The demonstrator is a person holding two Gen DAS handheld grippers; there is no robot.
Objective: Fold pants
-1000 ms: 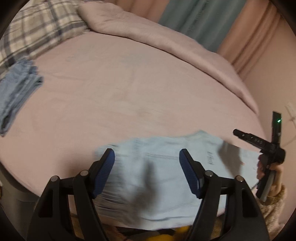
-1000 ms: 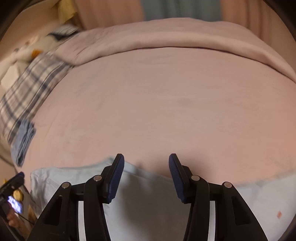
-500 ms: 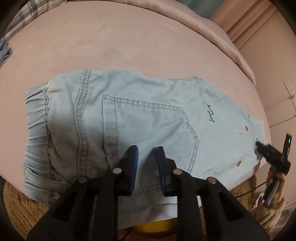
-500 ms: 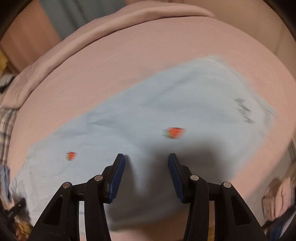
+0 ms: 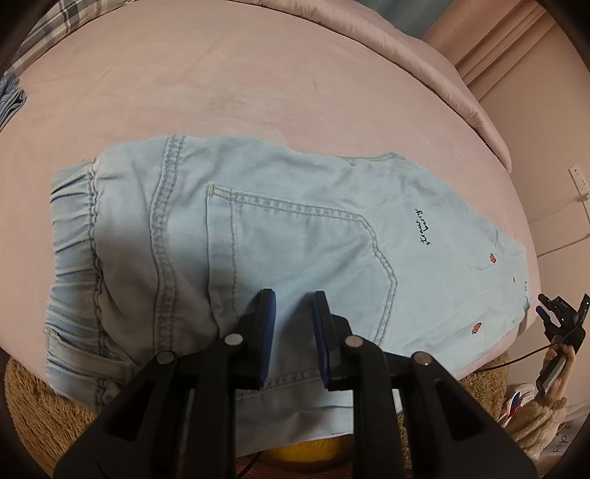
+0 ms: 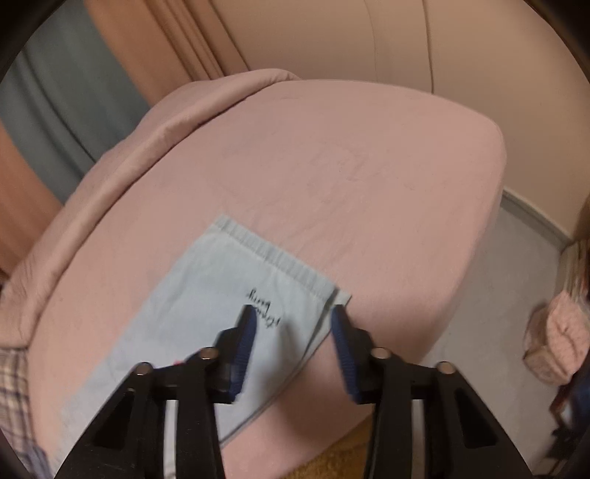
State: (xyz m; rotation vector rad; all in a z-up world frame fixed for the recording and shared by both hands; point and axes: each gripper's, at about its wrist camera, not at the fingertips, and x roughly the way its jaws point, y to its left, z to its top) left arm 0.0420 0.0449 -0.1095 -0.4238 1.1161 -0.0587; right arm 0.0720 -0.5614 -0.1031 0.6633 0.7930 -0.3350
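Note:
Light blue denim pants [image 5: 295, 235] lie flat along the near edge of the pink bed [image 5: 258, 92], waistband at the left, legs folded together toward the right, near side hanging over the edge. My left gripper [image 5: 294, 313] hovers over the back pocket, its jaws narrowly apart with nothing between them. My right gripper [image 6: 291, 331] is open over the hem end of the pants [image 6: 206, 294], near the black embroidered writing. It also shows far right in the left wrist view [image 5: 553, 313].
A pink duvet [image 5: 405, 48] is bunched along the bed's far side. Another folded blue garment [image 5: 11, 103] lies at the far left. A plaid pillow [image 5: 48, 22] is at the head. A brown rug [image 5: 33, 405] and a yellow object [image 5: 306, 449] lie below the bed edge.
My left gripper narrowed its jaws and dropped low over the back pocket. My right gripper swung right along the pants to the hem end and stayed open.

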